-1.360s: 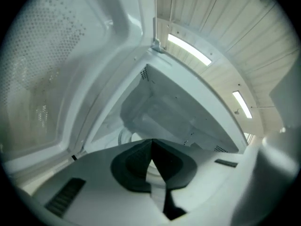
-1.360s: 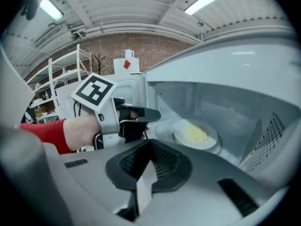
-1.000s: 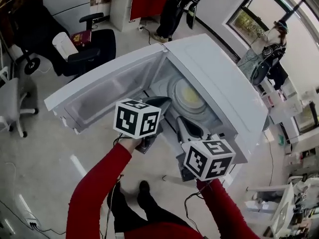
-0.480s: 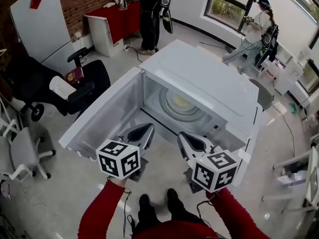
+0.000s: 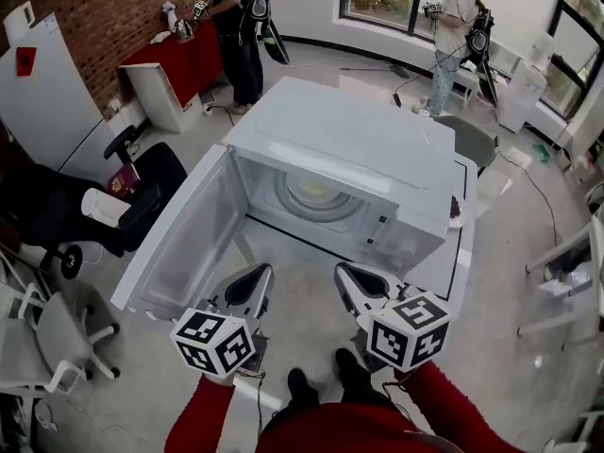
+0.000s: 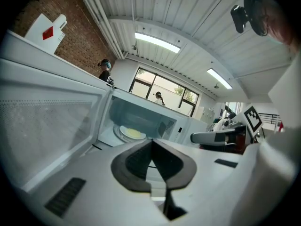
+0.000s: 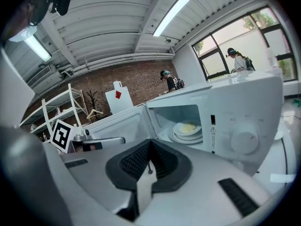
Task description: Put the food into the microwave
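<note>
So the microwave is sitting on a white tabletop with its door swung all the way open to the left, and the food is already inside. There's a white plate sitting in the middle of the cavity on the round turntable, and on it a pale yellow blob of food. Can't honestly tell what the food is from here, it's too small, maybe egg or something mashed. From the left gripper view you can see the same plate through the open front, tucked toward the back of the cavity. Nothing else is in there as far as I can see. Both claws are out in front of the opening, well apart from the plate, side by side and pointing toward the microwave. The left claw has its jaws pressed together with nothing between them, and the right claw is the same deal, jaws together and empty. Red sleeves show behind the marker cubes at the bottom of the head view.
</note>
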`<action>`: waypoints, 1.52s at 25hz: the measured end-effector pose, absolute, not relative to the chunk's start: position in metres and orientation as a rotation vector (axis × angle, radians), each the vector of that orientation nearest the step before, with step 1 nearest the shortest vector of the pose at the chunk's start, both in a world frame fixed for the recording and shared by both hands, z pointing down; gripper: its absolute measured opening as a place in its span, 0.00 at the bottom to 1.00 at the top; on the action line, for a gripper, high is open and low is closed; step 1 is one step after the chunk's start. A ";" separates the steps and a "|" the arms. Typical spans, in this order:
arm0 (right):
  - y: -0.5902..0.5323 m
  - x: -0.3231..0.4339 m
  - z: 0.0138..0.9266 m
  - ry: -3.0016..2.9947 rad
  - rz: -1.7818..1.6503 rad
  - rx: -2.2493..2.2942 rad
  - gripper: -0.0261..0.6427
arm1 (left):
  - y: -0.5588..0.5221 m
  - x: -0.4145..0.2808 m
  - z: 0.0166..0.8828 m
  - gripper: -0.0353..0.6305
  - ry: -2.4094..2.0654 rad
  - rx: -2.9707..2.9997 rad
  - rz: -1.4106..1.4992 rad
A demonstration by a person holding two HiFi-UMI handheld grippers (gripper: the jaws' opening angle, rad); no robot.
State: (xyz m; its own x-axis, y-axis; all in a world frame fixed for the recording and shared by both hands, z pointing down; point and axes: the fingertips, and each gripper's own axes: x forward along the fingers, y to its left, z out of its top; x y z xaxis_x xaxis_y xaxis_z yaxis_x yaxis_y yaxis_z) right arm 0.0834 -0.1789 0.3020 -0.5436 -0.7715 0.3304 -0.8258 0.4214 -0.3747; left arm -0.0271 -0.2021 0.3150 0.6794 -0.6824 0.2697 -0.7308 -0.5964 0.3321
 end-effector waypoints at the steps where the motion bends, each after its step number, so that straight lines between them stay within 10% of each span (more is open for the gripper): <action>1: -0.176 0.084 0.302 -2.560 0.776 1.446 0.06 | -0.199 -0.028 0.314 0.07 -1.099 2.475 0.155; 38: -0.045 0.070 0.287 -2.711 0.600 1.495 0.06 | -0.072 -0.063 0.283 0.07 -1.171 2.656 0.049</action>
